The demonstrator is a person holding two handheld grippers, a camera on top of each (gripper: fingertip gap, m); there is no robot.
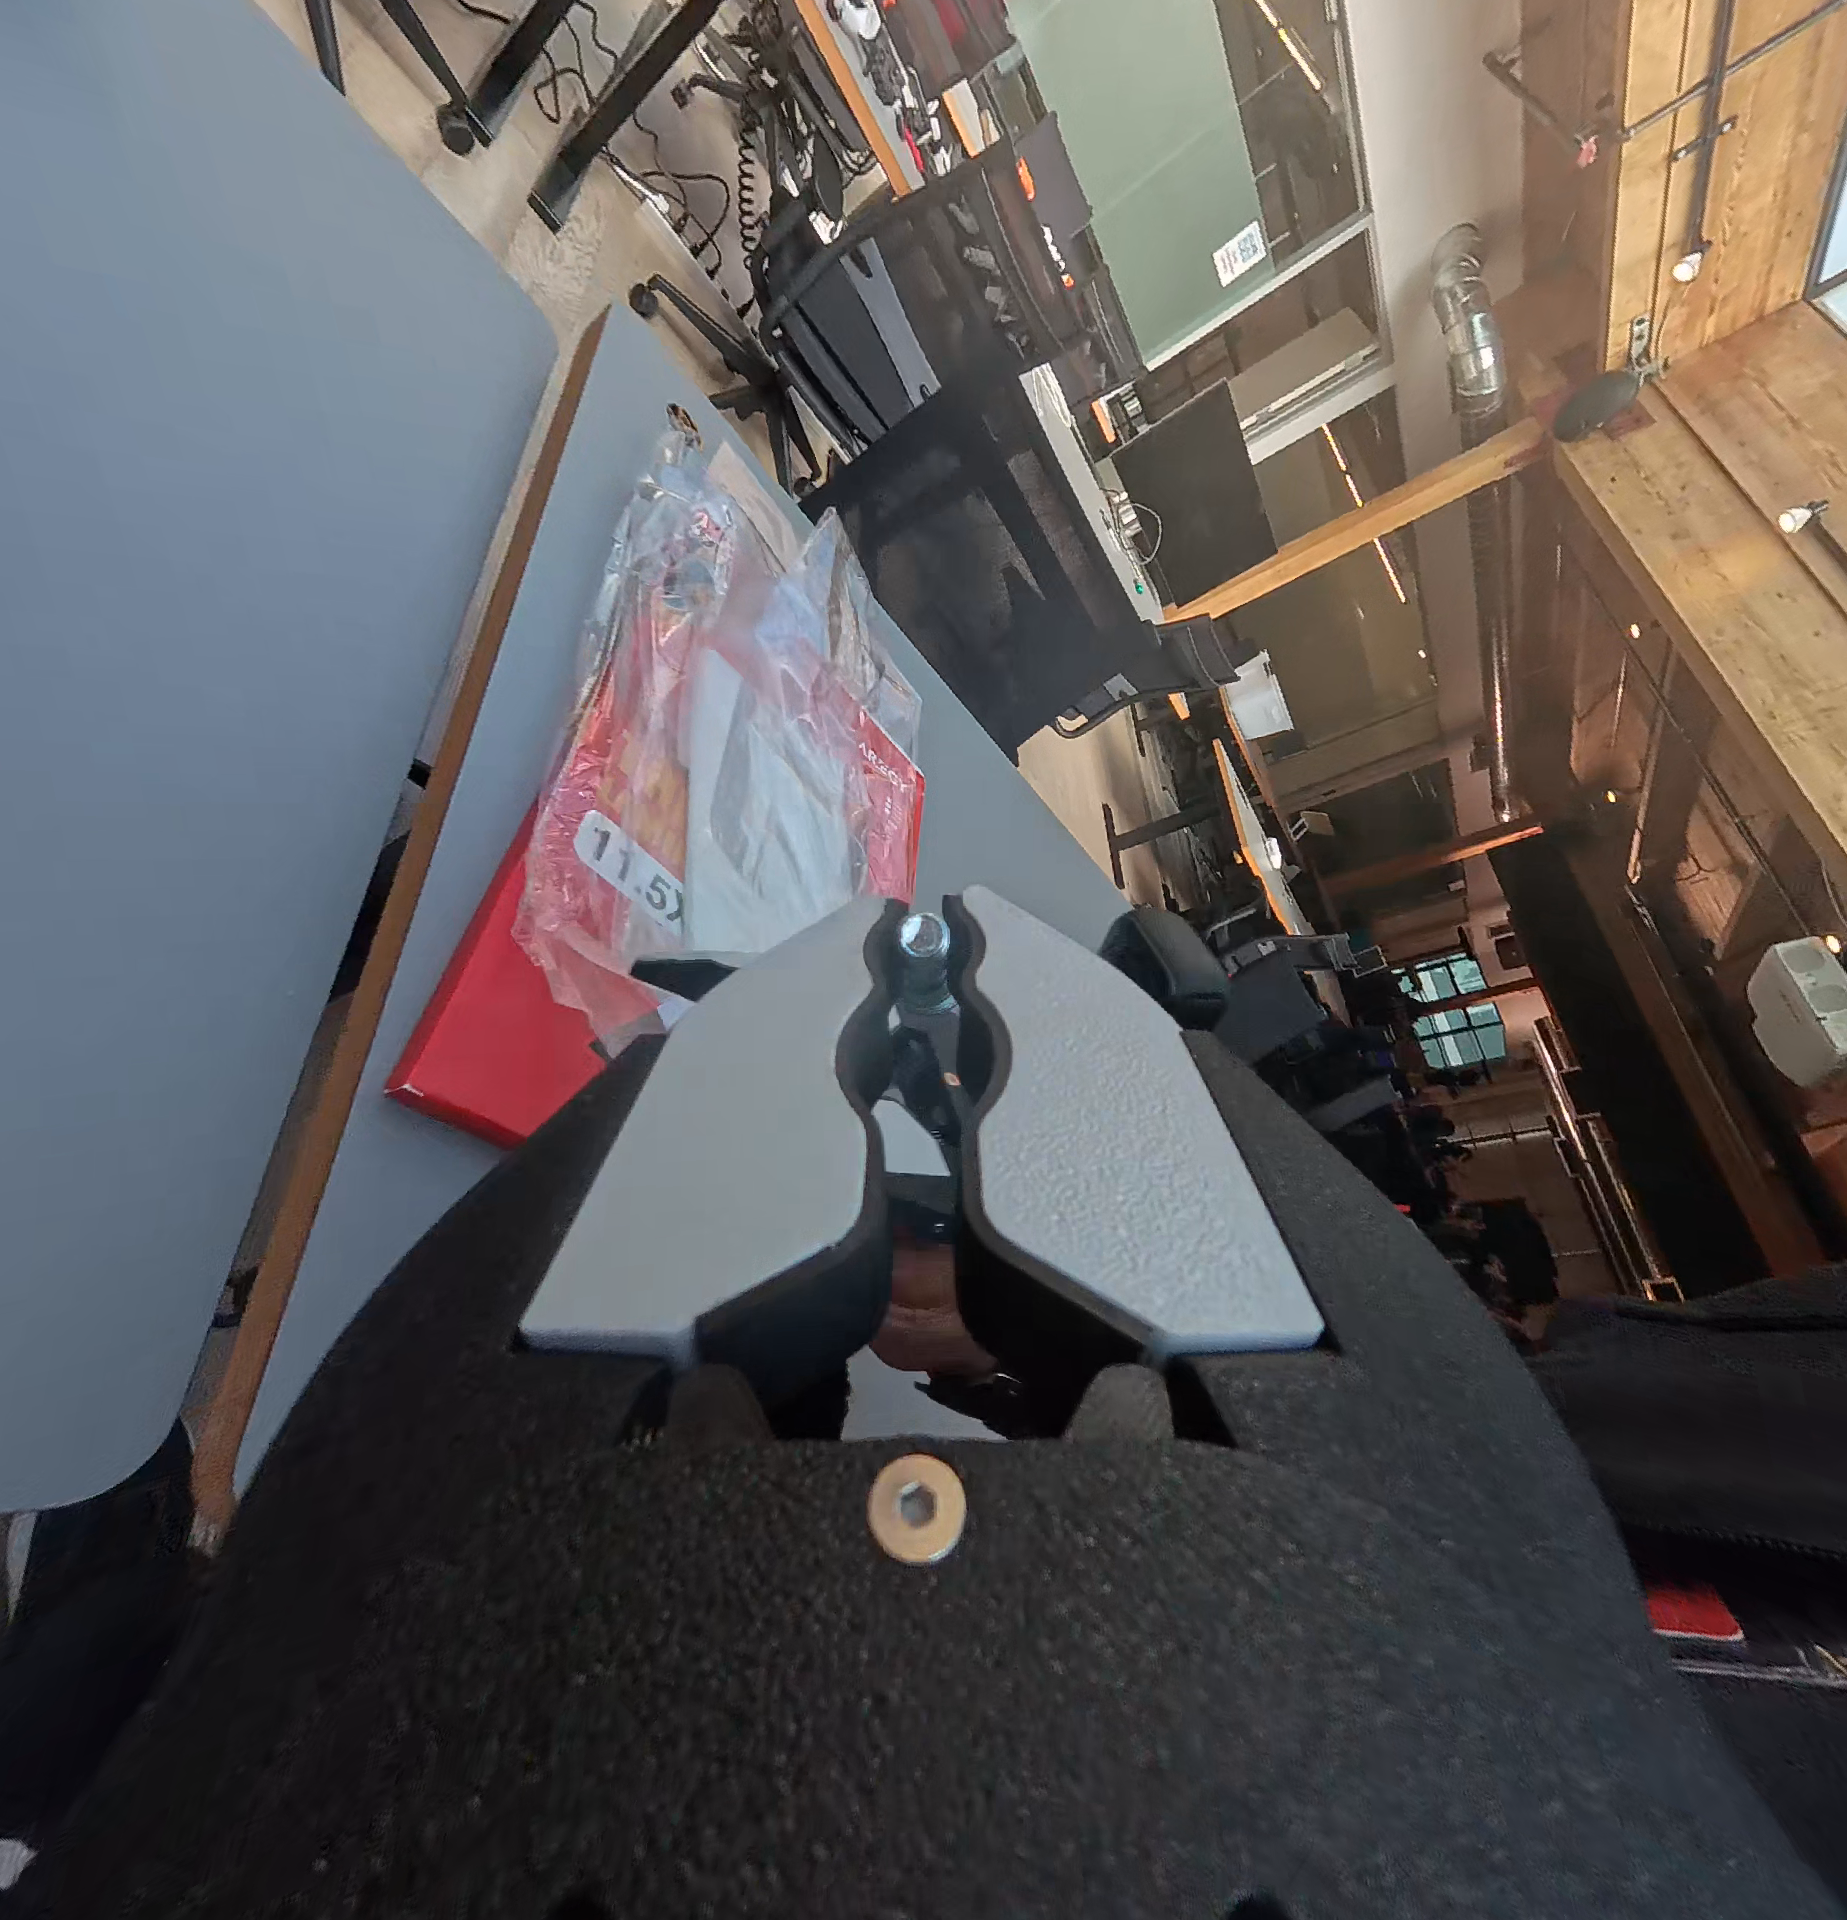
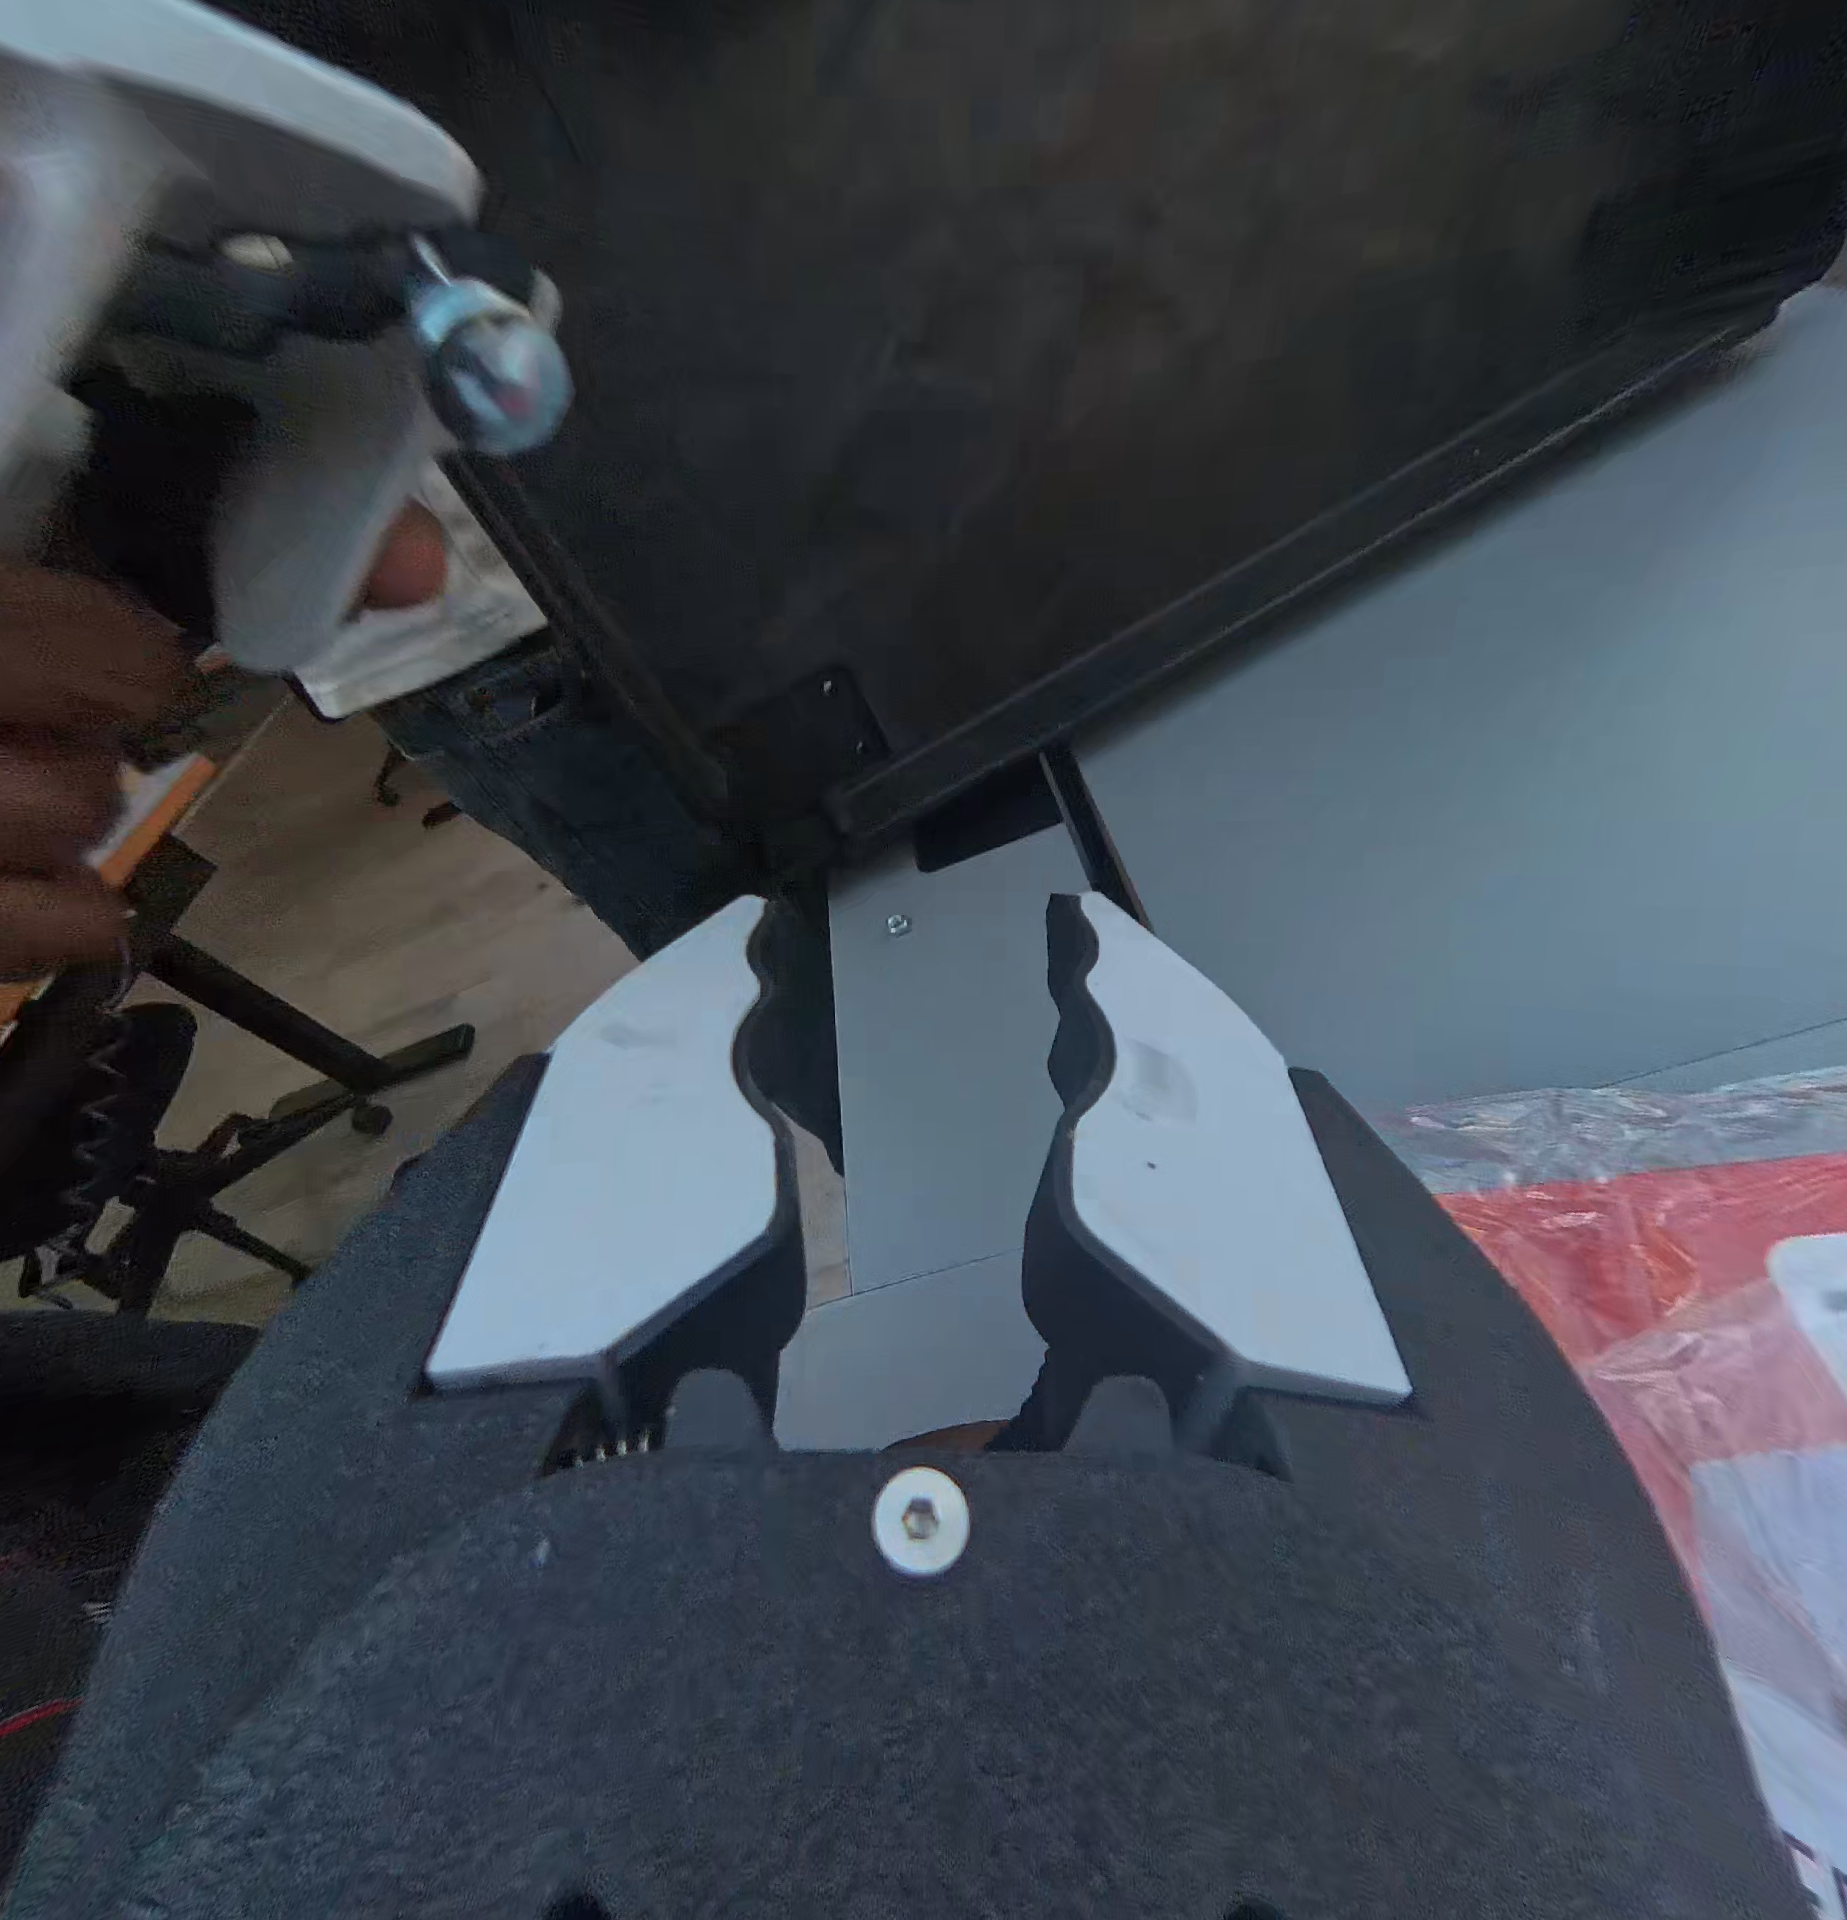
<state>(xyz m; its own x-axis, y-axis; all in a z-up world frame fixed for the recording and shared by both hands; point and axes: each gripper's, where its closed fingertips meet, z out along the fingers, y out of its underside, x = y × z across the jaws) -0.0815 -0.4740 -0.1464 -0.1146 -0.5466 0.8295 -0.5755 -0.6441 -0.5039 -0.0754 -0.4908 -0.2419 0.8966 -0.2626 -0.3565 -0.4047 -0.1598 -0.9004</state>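
The left gripper (image 1: 924,935) has its jaws pinching a silver bolt (image 1: 921,940) at the very tips, the bolt's round head poking out between the grey fingers (image 1: 753,1122). Just beyond the bolt, on the grey table (image 1: 690,416), lies a red flat package (image 1: 503,1029) with a crinkled clear plastic bag (image 1: 732,707) of white papers on top of it. Farther past the bolt stand black desks and chairs in a wood-beamed room.

The right gripper (image 2: 914,914) has its jaws spread wide with nothing between them; a grey bracket (image 2: 950,1060) with a small nut shows through the gap. To the right of that bracket lies the same red package under plastic (image 2: 1646,1299) on the table (image 2: 1521,779). Up and left of the bracket, blurred, the other gripper holds the bolt (image 2: 493,364), with a person's hand (image 2: 36,769) beside it.
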